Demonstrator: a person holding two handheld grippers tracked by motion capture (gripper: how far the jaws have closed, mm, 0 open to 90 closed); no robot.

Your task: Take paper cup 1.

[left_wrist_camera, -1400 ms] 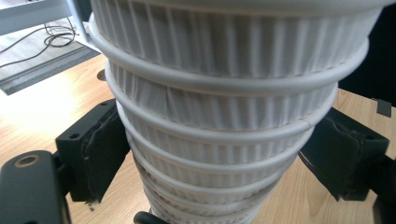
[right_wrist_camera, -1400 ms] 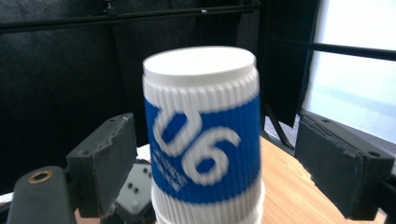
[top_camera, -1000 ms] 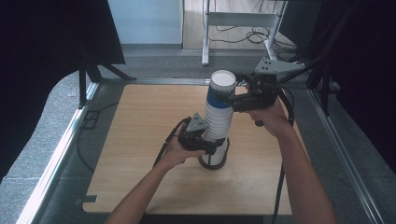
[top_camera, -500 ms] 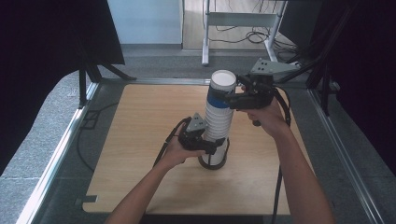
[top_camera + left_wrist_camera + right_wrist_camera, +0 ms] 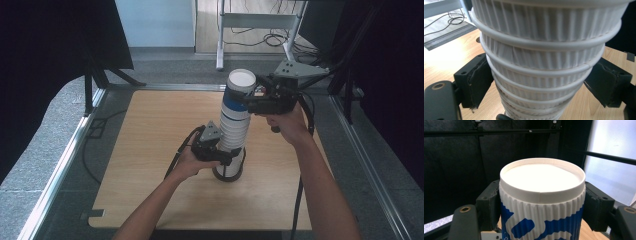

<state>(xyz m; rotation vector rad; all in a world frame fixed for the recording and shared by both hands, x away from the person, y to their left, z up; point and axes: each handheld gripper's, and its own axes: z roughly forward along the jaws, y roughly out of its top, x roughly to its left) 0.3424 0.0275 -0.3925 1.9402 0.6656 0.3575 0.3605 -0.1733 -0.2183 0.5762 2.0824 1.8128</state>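
A tall stack of ribbed white paper cups (image 5: 233,131) stands upside down on the wooden table (image 5: 150,150). Its top cup (image 5: 239,92) is white with blue markings. My left gripper (image 5: 226,157) is shut on the lower part of the stack (image 5: 544,62), with its pads (image 5: 477,80) pressing on the ribbed sides. My right gripper (image 5: 251,102) reaches in from the right at the top. Its jaws have just been closing, and its pads (image 5: 490,203) now press on both sides of the top cup (image 5: 541,195).
A metal rail (image 5: 65,160) runs along the table's left side, with a black cable (image 5: 100,125) beside it. White furniture legs (image 5: 260,30) stand on the floor behind the table. Black curtains (image 5: 45,45) hang at left and right.
The right gripper's jaws have closed in on the top cup. Both hands and the stack have stayed where they were.
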